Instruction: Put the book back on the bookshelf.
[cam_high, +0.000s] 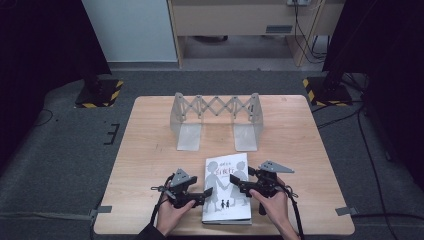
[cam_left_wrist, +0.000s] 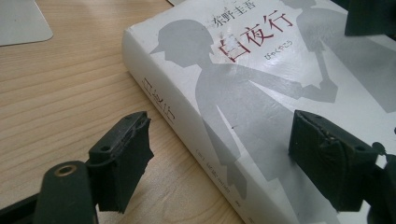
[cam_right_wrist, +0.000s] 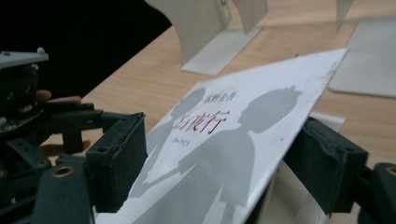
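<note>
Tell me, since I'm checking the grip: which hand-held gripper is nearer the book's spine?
Left. The left hand-held gripper straddles the spine side of the book, one jaw over the table, one over the cover. The right hand-held gripper sits at the opposite edge, around the lifted cover.

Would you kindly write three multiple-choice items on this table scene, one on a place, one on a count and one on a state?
1. Where does the white paperback book with grey silhouettes lie?
A. at the near edge of the wooden table, between the two grippers
B. inside the bookend
C. on the floor

2. How many flat base plates does the grey metal extendable bookend rest on?
A. one
B. two
C. four

3. How is the book's front cover at the right gripper?
A. torn off
B. flat shut
C. lifted, between the jaws

Key: 1 A, the high view shows it there, with the left gripper beside it; 2 B, two plates lie on the table; 3 C, the right gripper view shows the cover raised off the pages.
</note>
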